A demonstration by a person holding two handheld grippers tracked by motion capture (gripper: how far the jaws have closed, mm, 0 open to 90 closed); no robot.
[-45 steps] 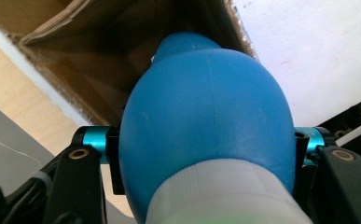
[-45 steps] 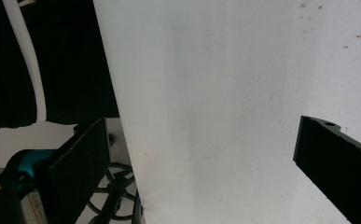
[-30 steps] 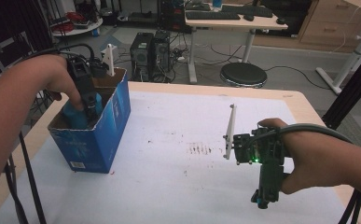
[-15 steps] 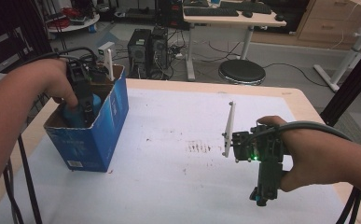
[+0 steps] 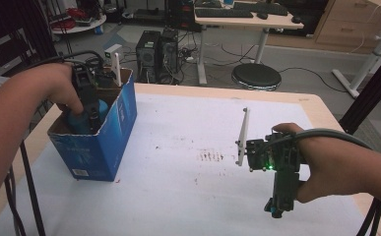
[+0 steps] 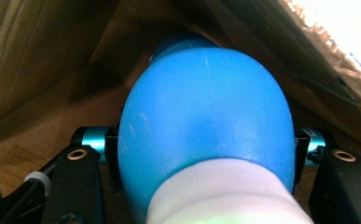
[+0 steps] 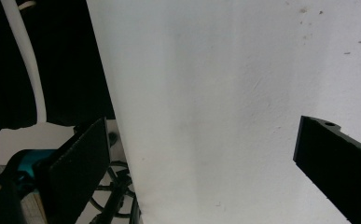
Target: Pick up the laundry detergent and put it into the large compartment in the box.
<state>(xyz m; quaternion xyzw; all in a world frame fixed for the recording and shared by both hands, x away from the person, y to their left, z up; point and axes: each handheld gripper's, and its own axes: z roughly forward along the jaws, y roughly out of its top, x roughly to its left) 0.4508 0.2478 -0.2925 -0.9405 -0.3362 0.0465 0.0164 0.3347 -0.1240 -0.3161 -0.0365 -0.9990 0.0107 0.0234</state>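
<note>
Left tongs [image 5: 90, 105] sat at the left of the high view, down inside the blue cardboard box [image 5: 110, 147], hand on top. Left gripper view showed what the high view mostly hid: tongs [image 6: 206, 154] pinching a blue bulb [image 6: 206, 121] with a white end at frame bottom, brown box walls around it. Right tongs [image 5: 278, 209] were at lower right of the high view, over the white worktop [image 5: 178, 196], pointing toward frame bottom. Right gripper view showed both jaws spread, nothing between them, with the worktop [image 7: 243, 93] filling centre and right and its edge running down the left.
</note>
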